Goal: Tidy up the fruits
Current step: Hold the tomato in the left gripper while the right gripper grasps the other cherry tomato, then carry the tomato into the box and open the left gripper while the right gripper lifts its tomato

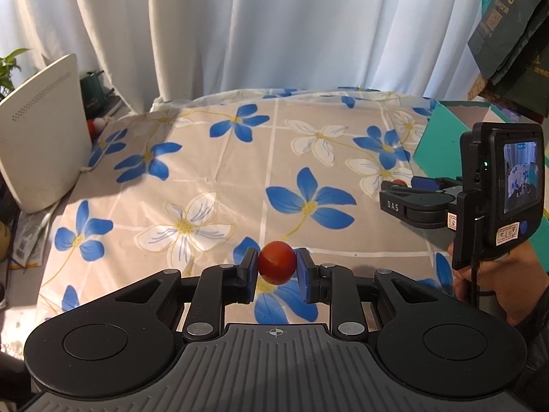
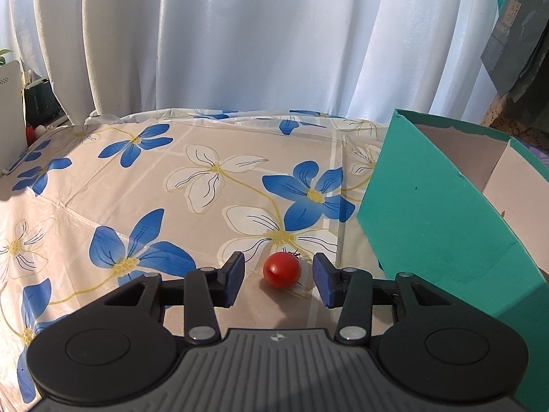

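My left gripper (image 1: 276, 267) is shut on a red cherry tomato (image 1: 276, 262) and holds it above the floral tablecloth. My right gripper (image 2: 278, 274) is open, its blue pads on either side of a second red cherry tomato (image 2: 282, 270) that lies on the cloth without touching them. In the left wrist view the right gripper (image 1: 403, 185) shows at the right, with that tomato (image 1: 398, 182) partly hidden between its fingers. A teal cardboard box (image 2: 442, 213), open on top, stands just right of the right gripper.
The table carries a beige cloth with blue and white flowers (image 1: 219, 171). A white device (image 1: 44, 130) stands at its left edge, with a plant (image 1: 10, 68) behind. White curtains (image 2: 240, 34) hang behind. Dark bags (image 1: 514, 34) hang at the upper right.
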Action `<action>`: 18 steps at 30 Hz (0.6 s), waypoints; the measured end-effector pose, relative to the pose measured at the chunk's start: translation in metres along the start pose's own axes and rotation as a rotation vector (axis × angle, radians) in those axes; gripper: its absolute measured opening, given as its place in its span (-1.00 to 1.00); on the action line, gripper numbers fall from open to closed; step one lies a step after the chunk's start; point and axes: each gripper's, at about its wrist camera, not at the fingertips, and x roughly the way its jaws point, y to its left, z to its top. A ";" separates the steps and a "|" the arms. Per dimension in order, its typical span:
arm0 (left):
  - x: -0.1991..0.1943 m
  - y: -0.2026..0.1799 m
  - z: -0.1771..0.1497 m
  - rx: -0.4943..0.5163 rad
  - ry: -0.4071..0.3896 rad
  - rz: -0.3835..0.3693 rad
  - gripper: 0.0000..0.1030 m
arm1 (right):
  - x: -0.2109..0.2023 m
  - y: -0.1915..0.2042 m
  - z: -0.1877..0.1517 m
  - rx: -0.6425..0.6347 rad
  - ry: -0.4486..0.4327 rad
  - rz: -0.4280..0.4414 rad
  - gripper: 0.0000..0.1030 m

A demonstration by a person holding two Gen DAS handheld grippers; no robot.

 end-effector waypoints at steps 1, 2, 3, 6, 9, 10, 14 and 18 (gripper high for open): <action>0.001 0.001 0.000 0.000 0.001 -0.003 -0.47 | 0.003 0.000 0.000 -0.005 0.004 0.001 -0.33; 0.001 0.001 0.000 0.001 0.002 -0.003 -0.47 | 0.005 0.000 0.000 -0.001 0.010 0.002 -0.41; 0.002 0.001 0.000 0.000 0.004 -0.004 -0.47 | 0.006 -0.001 0.000 0.004 0.015 0.003 -0.43; 0.004 0.002 0.000 -0.003 0.012 -0.007 -0.47 | 0.010 -0.002 -0.001 0.006 0.025 0.001 -0.45; 0.005 0.002 0.000 -0.003 0.014 -0.008 -0.47 | 0.011 -0.001 -0.001 0.001 0.020 -0.002 -0.51; 0.005 0.003 0.000 -0.002 0.014 -0.008 -0.47 | 0.011 0.000 -0.001 -0.002 0.019 -0.003 -0.51; 0.007 0.001 0.000 0.010 0.016 -0.009 -0.47 | 0.007 -0.002 -0.001 0.016 0.019 -0.008 -0.52; 0.005 -0.005 0.001 0.037 0.013 -0.016 -0.47 | -0.017 -0.006 0.000 0.040 -0.001 -0.035 -0.52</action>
